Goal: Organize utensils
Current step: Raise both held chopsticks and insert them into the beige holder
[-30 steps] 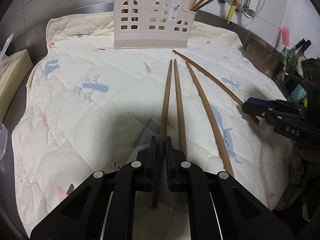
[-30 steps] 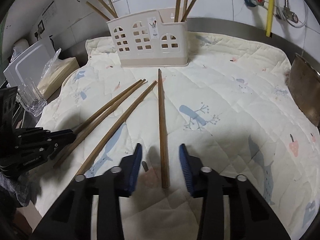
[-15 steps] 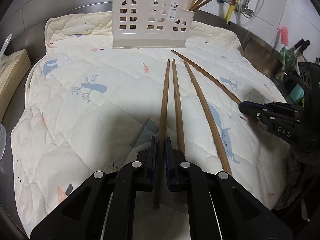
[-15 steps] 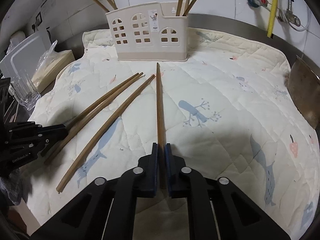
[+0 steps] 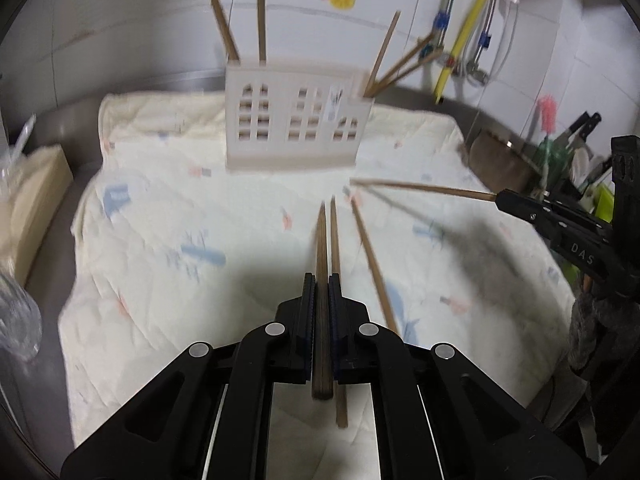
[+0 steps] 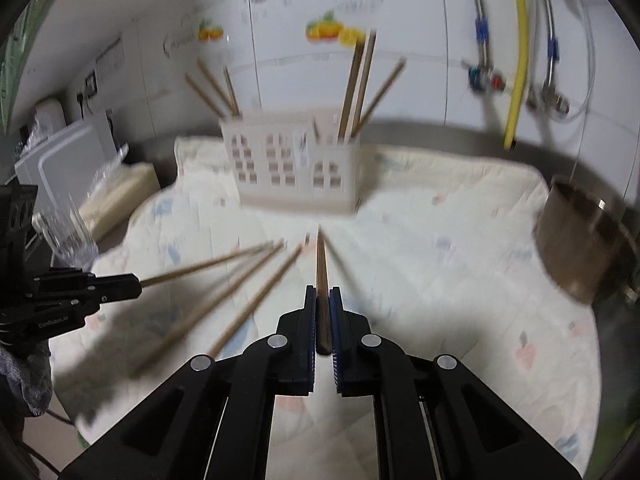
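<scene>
At the 9 o'clock edge of the left wrist view a tissue pack (image 5: pixel 30 196) sits on the worktop (image 5: pixel 64 128) beside the quilted mat (image 5: pixel 160 240). The left gripper (image 5: pixel 322 292) has its jaws pressed onto one wooden chopstick (image 5: pixel 321 248), held near its thick end and raised clear of the mat, tip pointing toward 12 o'clock. Two loose chopsticks (image 5: pixel 374 264) lie on the mat just to the right of the held one. The cream chopstick holder (image 5: pixel 294 118) stands at 12 o'clock on the far part of the mat, with chopsticks upright in its left and right compartments. At 3 o'clock the right gripper (image 6: pixel 322 304) pinches a second chopstick (image 6: pixel 321 264), also lifted, tip aimed toward the holder. In the right wrist view a metal pot (image 6: pixel 580 240) stands at 3 o'clock. Step in hand, as judged: carry both chopsticks to the holder. To do it well, tilt each chopstick toward vertical before reaching the rim, lower the tip into an open compartment without striking the upright sticks, keep the two grippers apart so the shafts do not cross, and release only once the tip is inside.
</scene>
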The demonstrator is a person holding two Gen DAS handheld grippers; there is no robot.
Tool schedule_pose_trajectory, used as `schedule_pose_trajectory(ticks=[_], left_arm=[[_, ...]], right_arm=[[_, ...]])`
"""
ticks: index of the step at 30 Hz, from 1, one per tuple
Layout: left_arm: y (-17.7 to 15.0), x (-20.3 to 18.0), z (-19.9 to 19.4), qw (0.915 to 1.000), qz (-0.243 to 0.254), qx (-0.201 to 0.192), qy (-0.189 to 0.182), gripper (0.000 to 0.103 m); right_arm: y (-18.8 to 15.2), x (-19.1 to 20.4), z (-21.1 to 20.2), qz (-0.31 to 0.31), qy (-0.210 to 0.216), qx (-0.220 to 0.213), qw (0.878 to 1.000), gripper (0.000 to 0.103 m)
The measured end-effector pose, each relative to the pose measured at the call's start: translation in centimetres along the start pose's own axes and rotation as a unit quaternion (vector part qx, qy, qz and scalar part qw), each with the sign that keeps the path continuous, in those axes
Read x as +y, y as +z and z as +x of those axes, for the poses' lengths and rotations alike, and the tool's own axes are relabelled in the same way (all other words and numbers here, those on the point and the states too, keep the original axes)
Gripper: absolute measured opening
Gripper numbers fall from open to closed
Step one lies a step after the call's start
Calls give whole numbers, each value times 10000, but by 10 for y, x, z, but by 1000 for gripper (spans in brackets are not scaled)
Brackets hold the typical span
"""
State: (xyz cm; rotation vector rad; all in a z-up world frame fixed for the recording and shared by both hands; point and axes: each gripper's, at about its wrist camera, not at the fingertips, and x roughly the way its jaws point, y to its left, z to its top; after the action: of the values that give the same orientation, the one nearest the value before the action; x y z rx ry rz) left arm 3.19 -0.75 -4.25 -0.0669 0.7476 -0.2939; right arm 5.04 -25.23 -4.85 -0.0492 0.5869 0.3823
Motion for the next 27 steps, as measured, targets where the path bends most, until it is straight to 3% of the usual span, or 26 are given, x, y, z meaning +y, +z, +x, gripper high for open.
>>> schedule_pose_trajectory(ticks=[7,19,27], left_arm=[[36,-9,-14,9990,233,-367,-53,5],[113,-6,-34,9956,311,-830,-309,5],[171,-11,-67,9880,440,-1450,-301,5]], right_arm=[[44,3,-16,-177,63,-495,9986,6],[116,2,-9,-550,232,-604,9964,6],[162,-3,-22,-659,371,-747,9943,6]])
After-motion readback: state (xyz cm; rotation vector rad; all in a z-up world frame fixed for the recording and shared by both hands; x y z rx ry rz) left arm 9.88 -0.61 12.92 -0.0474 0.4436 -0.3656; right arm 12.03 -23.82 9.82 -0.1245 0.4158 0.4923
